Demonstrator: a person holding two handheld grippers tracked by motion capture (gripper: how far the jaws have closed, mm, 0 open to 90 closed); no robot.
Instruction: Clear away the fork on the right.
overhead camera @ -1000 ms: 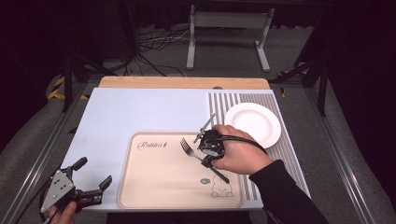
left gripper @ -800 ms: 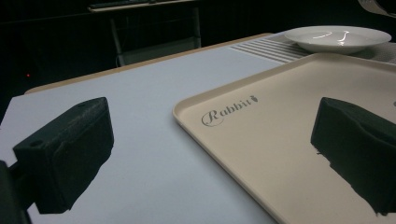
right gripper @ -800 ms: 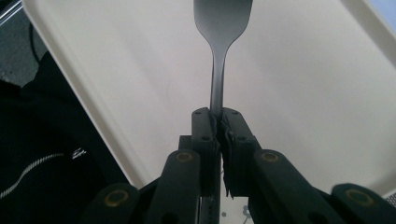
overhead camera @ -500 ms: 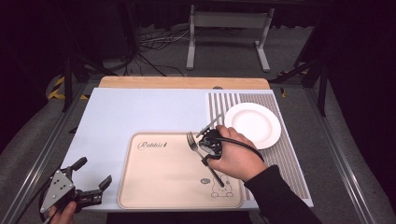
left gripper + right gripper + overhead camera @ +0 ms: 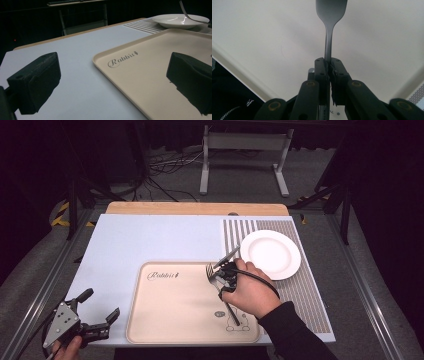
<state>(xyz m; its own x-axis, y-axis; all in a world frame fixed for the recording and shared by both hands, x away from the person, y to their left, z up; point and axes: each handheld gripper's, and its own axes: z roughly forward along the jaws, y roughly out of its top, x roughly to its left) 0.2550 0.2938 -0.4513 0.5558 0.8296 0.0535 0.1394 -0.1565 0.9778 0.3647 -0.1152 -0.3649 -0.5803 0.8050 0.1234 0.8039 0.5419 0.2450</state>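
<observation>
The right gripper point(image 5: 223, 274) has its jaws clamped tight on the neck of a fork point(image 5: 216, 270), w/ the person's right hand point(image 5: 255, 292) wrapped round the gripper body. In the right gripper view the fork point(image 5: 329, 30) sticks straight out from between the pads, head at the top edge, the pale tray surface behind it. From the high view the fork sits over the right part of the beige tray point(image 5: 170, 320), tines pointing toward the tray's upper right corner, handle running back under the hand toward the small printed figure near the tray's front edge. Can't tell whether the tines touch the tray or hang just above it.

Around it: a white plate point(image 5: 270, 254) just right of the fork head, resting on a striped mat point(image 5: 310, 295) that covers the right side of the tabletop point(image 5: 150, 240). Plate and tray are close but apart. The tray carries a script logo point(image 5: 163, 275) near its upper left corner. Nothing sits between fork and plate.

The left gripper point(image 5: 95, 312) is well apart, at the tabletop's front left corner, jaws spread wide w/ nothing between them. In the left gripper view, its two black pads point(image 5: 35, 80) frame the tray's near corner point(image 5: 150, 75), and the plate point(image 5: 180, 20) shows far off at the top right.
</observation>
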